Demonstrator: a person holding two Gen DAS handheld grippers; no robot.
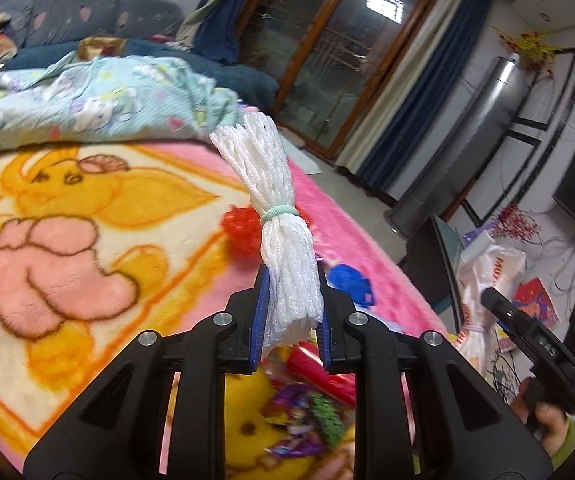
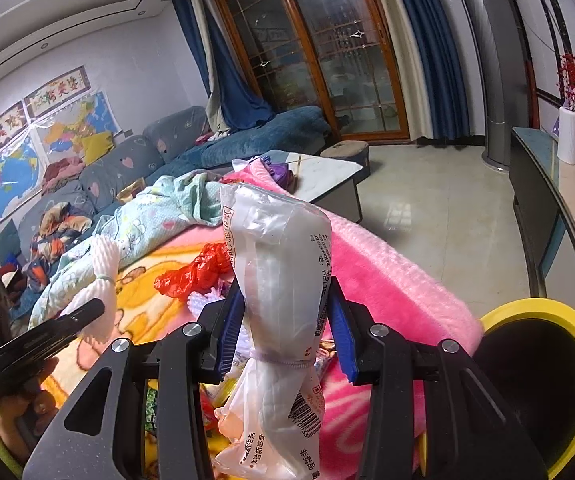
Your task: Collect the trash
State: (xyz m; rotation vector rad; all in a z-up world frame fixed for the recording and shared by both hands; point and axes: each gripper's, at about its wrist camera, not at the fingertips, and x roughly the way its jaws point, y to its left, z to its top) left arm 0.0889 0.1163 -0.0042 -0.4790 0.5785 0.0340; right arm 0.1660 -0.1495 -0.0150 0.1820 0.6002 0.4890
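Gripping a white foam net (image 1: pixel 273 216) in my left gripper (image 1: pixel 290 312), I have its blue pads pressed on the bundle's lower half; a green band cinches its middle, centre frame. My right gripper (image 2: pixel 287 320) is clamped on a clear plastic bag (image 2: pixel 283 280), tied with a thin band just below the pads. Both sit above the pink blanket (image 1: pixel 67 240). On it, behind the net, lie a red wrapper (image 1: pixel 239 228) and a blue scrap (image 1: pixel 351 280); blurred wrappers (image 1: pixel 307 416) show low between the fingers. The left view shows the right gripper at lower right. Only the right view shows the yellow-rimmed bin (image 2: pixel 543 376) at lower right, beside the blanket's edge, and the left gripper with its net at lower left.
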